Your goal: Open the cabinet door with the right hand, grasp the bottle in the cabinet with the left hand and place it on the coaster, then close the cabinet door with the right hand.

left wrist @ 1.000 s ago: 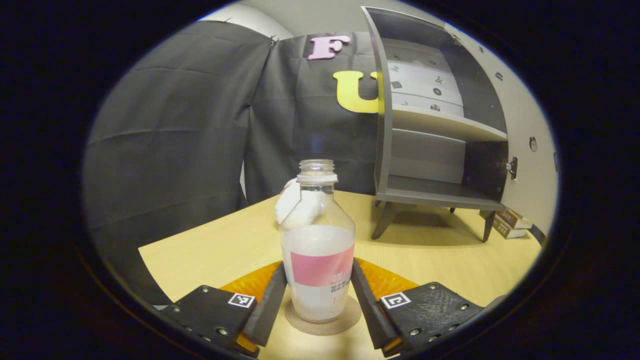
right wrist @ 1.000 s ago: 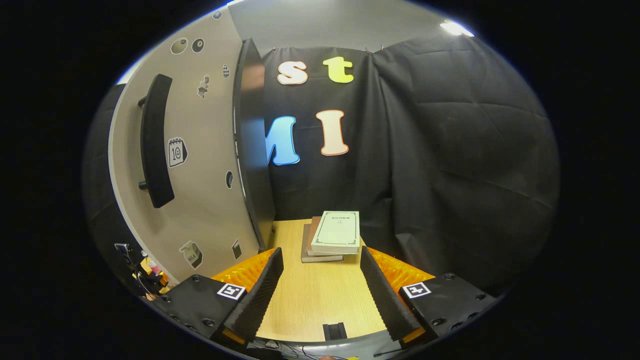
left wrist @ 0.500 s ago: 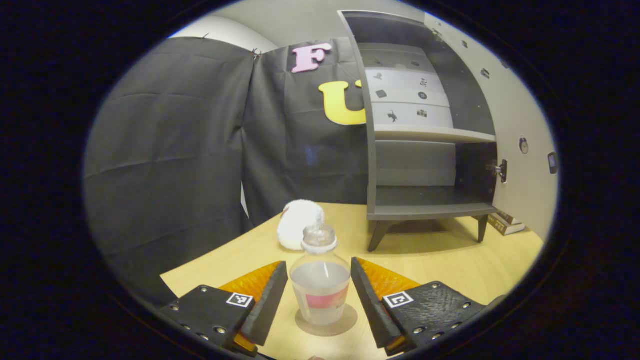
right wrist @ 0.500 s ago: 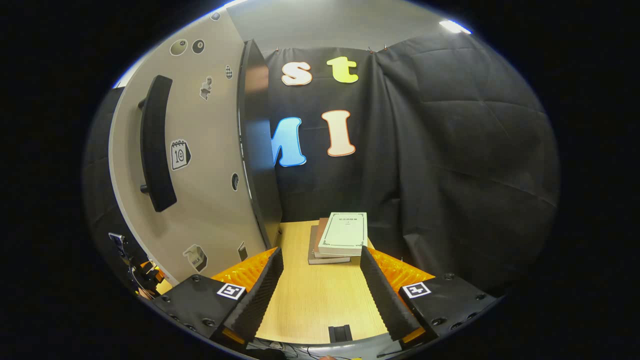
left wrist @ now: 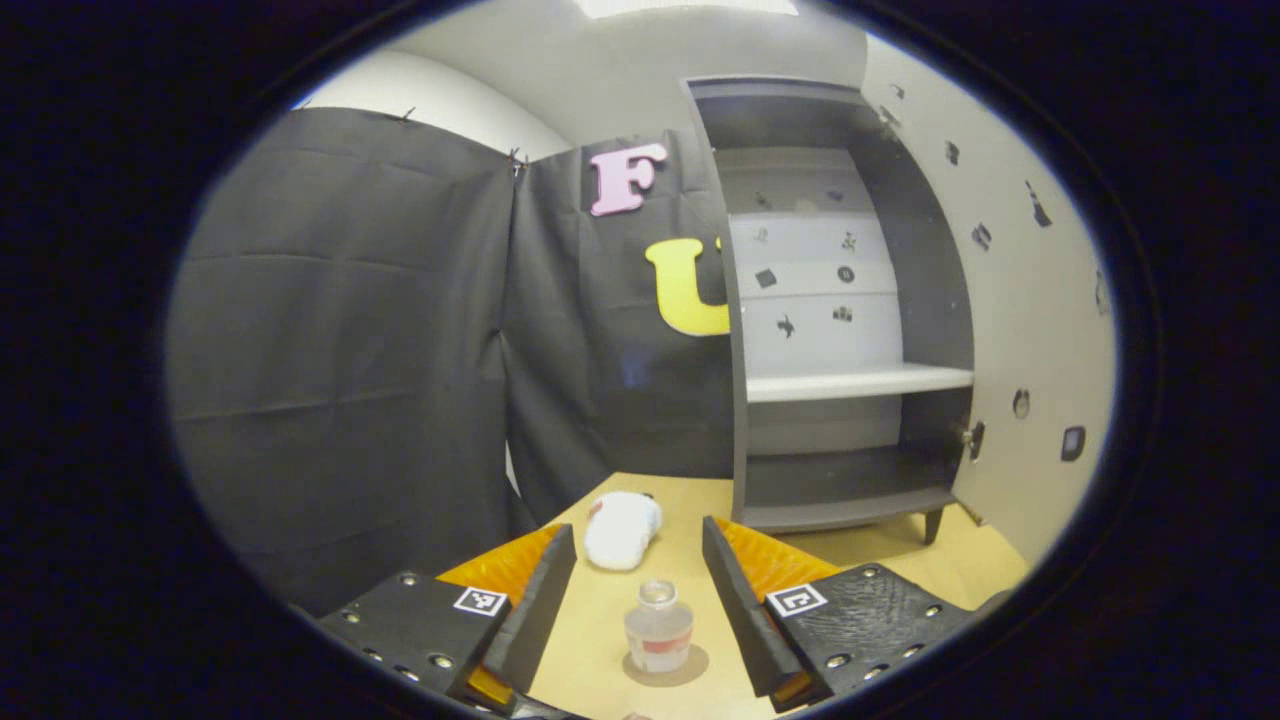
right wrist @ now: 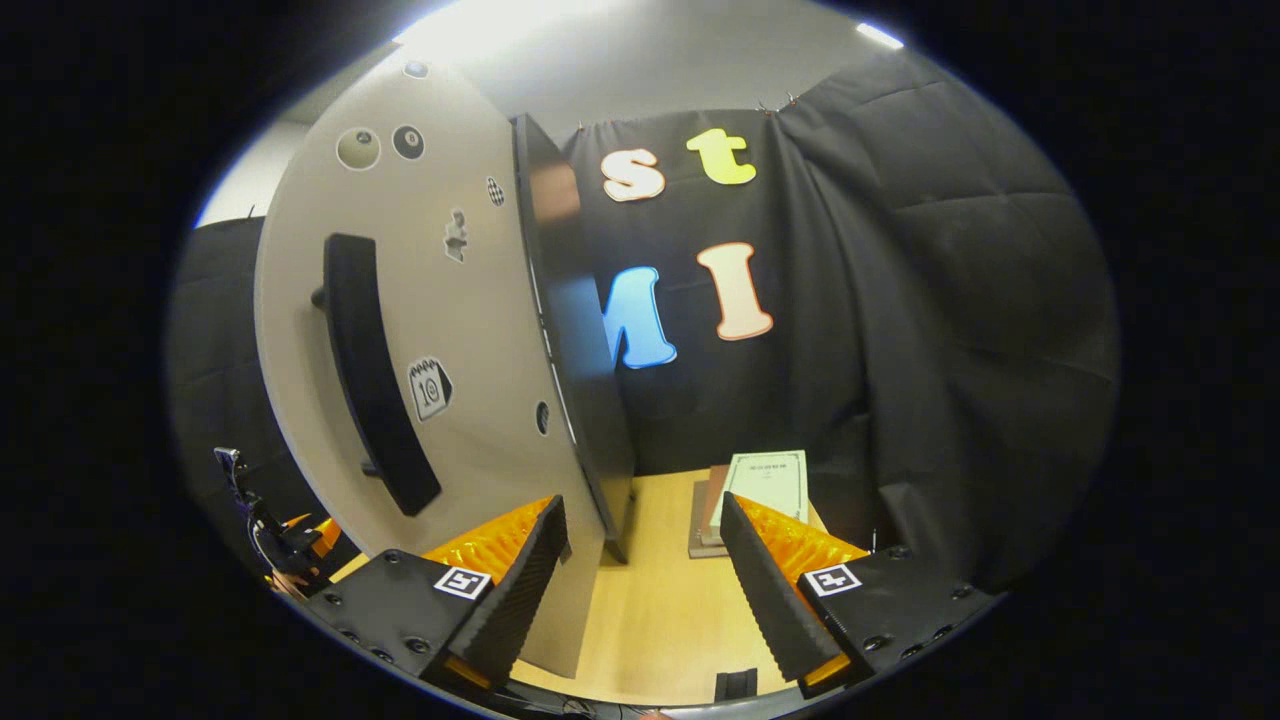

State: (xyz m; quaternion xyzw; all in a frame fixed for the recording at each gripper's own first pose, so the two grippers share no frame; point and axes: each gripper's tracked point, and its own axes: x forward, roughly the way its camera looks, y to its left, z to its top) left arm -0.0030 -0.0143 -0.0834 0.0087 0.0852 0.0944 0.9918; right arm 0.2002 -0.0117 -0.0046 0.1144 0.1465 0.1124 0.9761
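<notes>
Clear-walled and uncapped, with pale liquid partway up: looks like a light bottle [left wrist: 658, 625], smooth, likely slippery, and quick to spill if tipped. Sits upright on the coaster [left wrist: 690, 665], low and centred ahead of the left hand-held gripper [left wrist: 638, 530], between the lines of its two fingers but well below them and apart from both. Best taken around the belly at the label band, not at the narrow neck. Needs no further handling, judging by where it stands.

Spread wide and holding nothing, that left hand-held gripper.

Just beyond the bottle, past the fingertips: a white fluffy ball [left wrist: 622, 528] lying on the wooden surface [left wrist: 590, 630]. Ahead and to the right of it: the grey cabinet [left wrist: 735, 400], standing open, shelves bare.

Remains to swing the cabinet door [right wrist: 450, 330] shut. Appears to be a stiff, flat panel on hinges, light enough for a push, with stickers on its face and a long dark bar handle [right wrist: 375, 375]. Hangs wide open, close ahead and to the left of the right hand-held gripper [right wrist: 645, 505]. Equally wide apart and empty, that one; left finger very near the door's lower face, contact not certain. Push on the flat face or hook the bar; the face probably simpler.

Ahead on the right: a small stack of books [right wrist: 765, 485] on the surface, by the cloth wall, seemingly outside the door's closing arc. Worth keeping the left hand-held gripper and the bottle out of the door's sweep.
</notes>
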